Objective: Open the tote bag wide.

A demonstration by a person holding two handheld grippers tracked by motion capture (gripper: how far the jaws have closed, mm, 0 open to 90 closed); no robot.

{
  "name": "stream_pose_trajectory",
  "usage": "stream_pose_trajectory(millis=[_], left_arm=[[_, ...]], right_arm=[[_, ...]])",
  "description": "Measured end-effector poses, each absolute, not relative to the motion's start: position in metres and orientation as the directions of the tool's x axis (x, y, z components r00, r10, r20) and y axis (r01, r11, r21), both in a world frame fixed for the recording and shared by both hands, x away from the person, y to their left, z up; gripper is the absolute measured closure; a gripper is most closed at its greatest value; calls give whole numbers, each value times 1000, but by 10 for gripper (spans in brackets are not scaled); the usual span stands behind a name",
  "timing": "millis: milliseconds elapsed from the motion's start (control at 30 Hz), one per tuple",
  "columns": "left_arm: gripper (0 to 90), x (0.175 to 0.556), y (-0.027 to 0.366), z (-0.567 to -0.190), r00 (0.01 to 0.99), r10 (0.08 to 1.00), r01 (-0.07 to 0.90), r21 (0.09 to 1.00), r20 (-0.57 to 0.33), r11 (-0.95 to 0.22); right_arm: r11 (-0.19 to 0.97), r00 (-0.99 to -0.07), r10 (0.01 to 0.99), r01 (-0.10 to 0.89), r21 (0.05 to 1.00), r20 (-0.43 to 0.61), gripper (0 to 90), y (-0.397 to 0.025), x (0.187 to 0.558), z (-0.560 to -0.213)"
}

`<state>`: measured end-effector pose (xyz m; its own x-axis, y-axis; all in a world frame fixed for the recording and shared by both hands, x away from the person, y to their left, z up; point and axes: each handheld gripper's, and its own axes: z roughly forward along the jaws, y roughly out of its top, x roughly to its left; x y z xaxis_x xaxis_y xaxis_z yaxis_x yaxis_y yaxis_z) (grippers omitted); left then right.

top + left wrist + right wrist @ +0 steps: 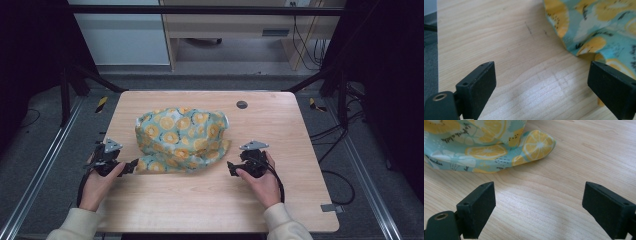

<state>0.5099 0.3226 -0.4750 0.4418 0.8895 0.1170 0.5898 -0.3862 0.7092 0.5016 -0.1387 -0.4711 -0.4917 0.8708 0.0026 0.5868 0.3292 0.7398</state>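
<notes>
**Lemon-print cloth lies between two open grippers**

The wooden table [300, 150] carries a crumpled cloth [182, 137], pale teal with yellow citrus slices printed on it. The cloth lies bunched in a loose mound, its folds doubled over one another, a little left of the table's middle and nearer the person than the small dark round cap [242, 104] set into the tabletop.

The left gripper [134, 165] sits at the cloth's near left corner, its tip just beside the cloth edge. In the left gripper view its jaws stand spread wide with bare wood between them; the cloth [596, 27] fills the upper right there, and its hem runs down behind the right-hand jaw. Whether that jaw touches the fabric cannot be told.

The right gripper [231, 168] rests just off the cloth's near right corner, apart from it. In the right gripper view its jaws are likewise released and hold nothing; the cloth [486, 147] lies ahead and to the left, with a rounded fold bearing one lemon slice jutting toward the gap.

Both gripper views cut the cloth off at their upper edges. The small lettering printed on the fabric is too fine to read.

Beyond the cloth, past the table's far edge, a pale cabinet [120, 35] stands on the floor.
</notes>
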Motion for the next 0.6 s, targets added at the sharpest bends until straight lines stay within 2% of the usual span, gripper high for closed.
stream_pose_trajectory(millis=[167,333,600], left_arm=[[81,510,325,-475,425,898,594,713,114,-372],[82,511,329,-477,406,907,611,705,113,-361],[85,512,330,-477,397,911,617,701,114,-357]], right_arm=[[314,-494,870,575,755,14,150,-139,504,-463],[329,-513,858,548,769,-2,237,-134,509,-446],[355,-541,841,523,775,-20,307,-130,523,-421]])
